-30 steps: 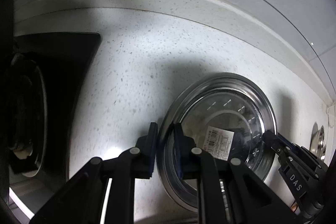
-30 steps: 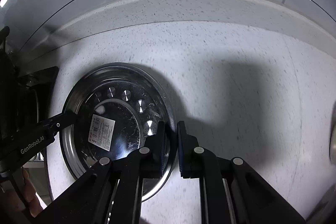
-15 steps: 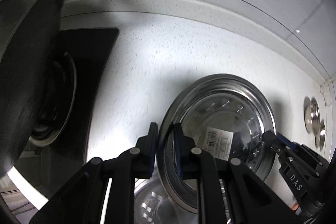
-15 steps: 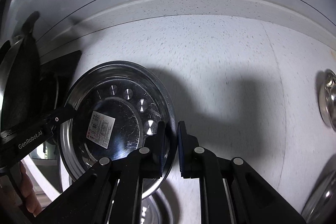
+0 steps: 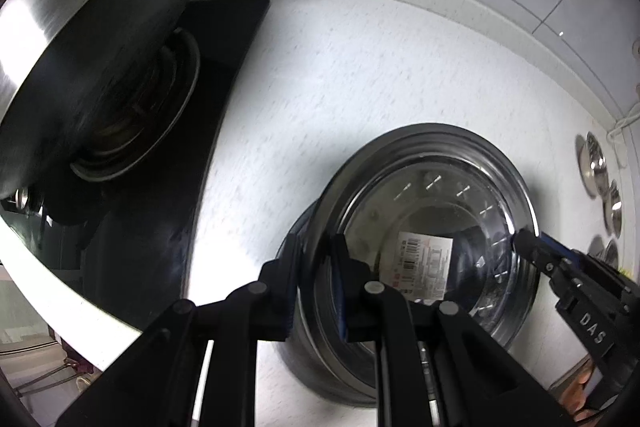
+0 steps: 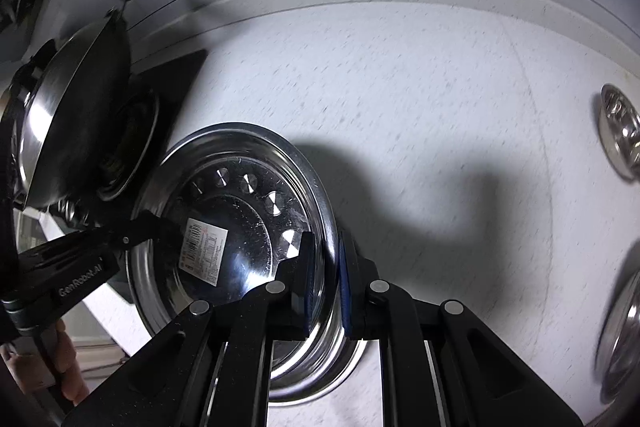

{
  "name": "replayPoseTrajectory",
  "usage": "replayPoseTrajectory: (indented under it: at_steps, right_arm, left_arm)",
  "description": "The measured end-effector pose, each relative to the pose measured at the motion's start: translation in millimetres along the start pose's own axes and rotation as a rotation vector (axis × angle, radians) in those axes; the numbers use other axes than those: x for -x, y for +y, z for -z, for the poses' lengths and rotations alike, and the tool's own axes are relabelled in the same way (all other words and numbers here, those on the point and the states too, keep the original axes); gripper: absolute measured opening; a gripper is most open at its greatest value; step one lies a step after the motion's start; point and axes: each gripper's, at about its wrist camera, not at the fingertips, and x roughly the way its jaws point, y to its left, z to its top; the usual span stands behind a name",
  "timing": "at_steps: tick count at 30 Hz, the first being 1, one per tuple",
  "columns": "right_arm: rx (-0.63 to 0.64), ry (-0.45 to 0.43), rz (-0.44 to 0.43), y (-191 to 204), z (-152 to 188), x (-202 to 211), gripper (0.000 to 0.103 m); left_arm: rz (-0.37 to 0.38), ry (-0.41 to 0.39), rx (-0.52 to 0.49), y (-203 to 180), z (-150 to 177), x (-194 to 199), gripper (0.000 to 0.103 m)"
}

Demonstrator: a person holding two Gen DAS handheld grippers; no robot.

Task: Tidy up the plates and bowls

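1. Steel plate point(image 5: 432, 227) is held between both grippers, apparently lifted above the speckled counter point(image 5: 360, 75), just right of the stove point(image 5: 224, 39) with its wok point(image 5: 100, 27).
2. Left gripper point(image 5: 316, 283) is nearly closed, pinching the plate's left rim; one finger inside, one outside.
3. Right gripper point(image 6: 325, 281) is likewise clamped on the opposite rim.
4. Handling: thin, stiff metal, probably light, but polished and slippery; the rim is the only grab point. Uneven pull could twist it loose.
5. Barcode sticker point(image 6: 203, 251) sits on the plate's base.
6. Other steel bowls point(image 6: 620, 131) lie well apart on the right.
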Motion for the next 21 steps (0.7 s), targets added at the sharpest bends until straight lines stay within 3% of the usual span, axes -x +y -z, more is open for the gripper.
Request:
replayPoseTrajectory:
  at_steps: [13,21]
  right_arm:
    - [0.047,0.058,0.023,9.4,20.2,-17.8,0.010]
    - [0.063,0.114,0.037,6.2,36.7,-41.5,0.010]
  left_arm:
    - [-0.008,0.018,-0.013,4.8,30.9,-19.5,0.015]
    - [-0.082,-0.016,-0.079,-4.7,36.4,-33.0,0.015]
